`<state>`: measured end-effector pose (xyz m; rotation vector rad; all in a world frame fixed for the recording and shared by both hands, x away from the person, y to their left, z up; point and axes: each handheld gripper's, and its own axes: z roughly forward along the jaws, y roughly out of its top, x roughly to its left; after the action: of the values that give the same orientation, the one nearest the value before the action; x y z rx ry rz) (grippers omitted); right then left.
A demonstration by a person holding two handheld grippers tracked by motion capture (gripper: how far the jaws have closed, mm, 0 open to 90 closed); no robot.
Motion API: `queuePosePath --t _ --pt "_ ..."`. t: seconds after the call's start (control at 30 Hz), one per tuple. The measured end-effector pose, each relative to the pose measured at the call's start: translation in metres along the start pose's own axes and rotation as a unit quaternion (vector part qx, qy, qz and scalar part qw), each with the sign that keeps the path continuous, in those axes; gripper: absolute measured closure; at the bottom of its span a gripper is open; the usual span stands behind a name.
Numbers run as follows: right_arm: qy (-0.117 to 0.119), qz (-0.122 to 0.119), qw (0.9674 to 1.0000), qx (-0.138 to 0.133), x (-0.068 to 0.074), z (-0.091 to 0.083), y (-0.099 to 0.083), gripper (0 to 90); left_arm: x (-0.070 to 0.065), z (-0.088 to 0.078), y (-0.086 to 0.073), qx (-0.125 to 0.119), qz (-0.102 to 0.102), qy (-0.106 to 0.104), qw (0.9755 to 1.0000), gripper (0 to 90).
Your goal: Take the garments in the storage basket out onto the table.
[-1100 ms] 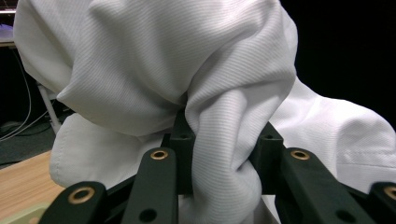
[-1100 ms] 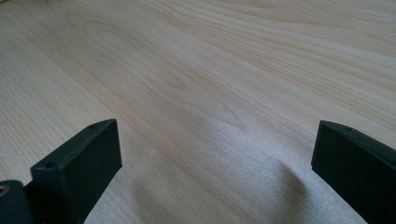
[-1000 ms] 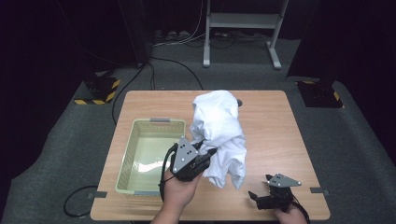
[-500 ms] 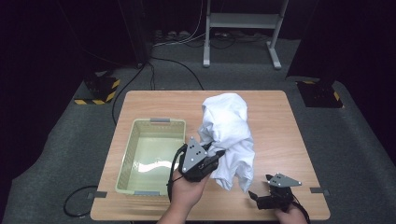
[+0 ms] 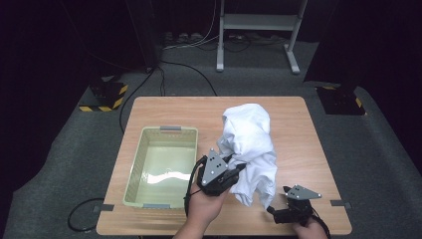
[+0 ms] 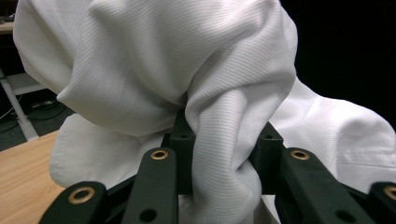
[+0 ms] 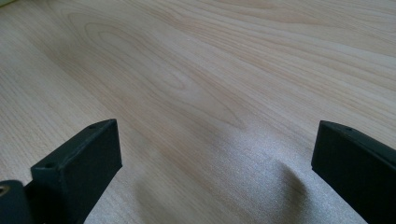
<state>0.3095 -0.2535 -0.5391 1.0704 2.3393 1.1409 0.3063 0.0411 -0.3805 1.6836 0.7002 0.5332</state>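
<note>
From the high view, the white cloth (image 5: 250, 144) hangs bunched over the table's (image 5: 164, 109) middle, just right of the green basket (image 5: 161, 167), pinched by the left gripper (image 5: 234, 170); the right gripper (image 5: 278, 209) rests near the front edge, with bare wood beyond it.

In the left gripper view, the jaws clamp a twisted fold of cloth (image 6: 219, 140), which hides most of the table.

In the right gripper view, the jaws stand wide over bare wood (image 7: 196, 84).

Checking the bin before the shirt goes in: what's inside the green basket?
The green basket looks empty: its bare, glossy floor shows. The left gripper hides its near right corner.
</note>
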Motion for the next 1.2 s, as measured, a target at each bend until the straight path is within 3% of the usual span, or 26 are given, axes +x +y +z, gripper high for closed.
queuePosePath --t 0.63,1.2 --pt "0.001 0.001 1.0 -0.001 0.0 0.0 0.0 1.0 0.001 0.017 -0.01 0.015 -0.01 0.003 0.9998 68.9" --pt "0.002 0.001 1.0 -0.003 -0.001 0.0 0.0 0.9 0.002 0.037 -0.026 0.04 -0.019 0.023 0.9988 69.0"
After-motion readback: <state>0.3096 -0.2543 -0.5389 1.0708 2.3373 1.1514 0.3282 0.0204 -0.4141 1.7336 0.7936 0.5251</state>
